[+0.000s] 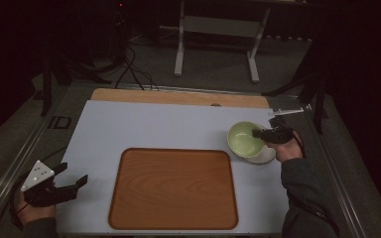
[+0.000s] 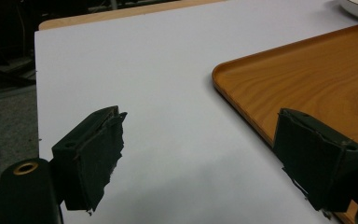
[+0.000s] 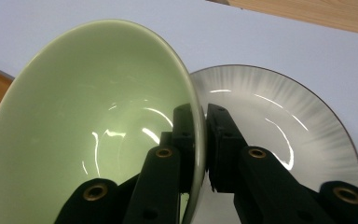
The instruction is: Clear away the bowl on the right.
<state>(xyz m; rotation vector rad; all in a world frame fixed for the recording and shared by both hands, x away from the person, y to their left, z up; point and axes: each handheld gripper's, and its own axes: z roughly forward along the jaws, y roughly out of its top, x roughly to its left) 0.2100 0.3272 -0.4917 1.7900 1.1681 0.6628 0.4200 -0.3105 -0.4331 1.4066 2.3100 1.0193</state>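
At the table's left edge, the left gripper [image 1: 72, 184] is held idle with its jaws spread wide and nothing between them, beside the wooden tray [image 1: 173, 188]. At the right, the green bowl [image 1: 245, 138] is pinched by its rim in the right gripper [image 1: 259, 133] and tilted over the white plate [image 1: 265, 156], presumably for lifting. The right gripper view reveals one jaw inside the wall of the bowl and one outside; the high view supplies the layout.

The high view looks forward and down from above my side of the table [image 1: 104, 124], far enough back to take in the floor beyond. My left gripper [image 2: 200, 158] camera sits low and close, looking along its jaws across the white surface toward the wooden tray [image 2: 307, 74], which the high view shares. My right gripper [image 3: 204, 140] camera is pressed close against the green bowl [image 3: 88, 107] and plate [image 3: 279, 116].
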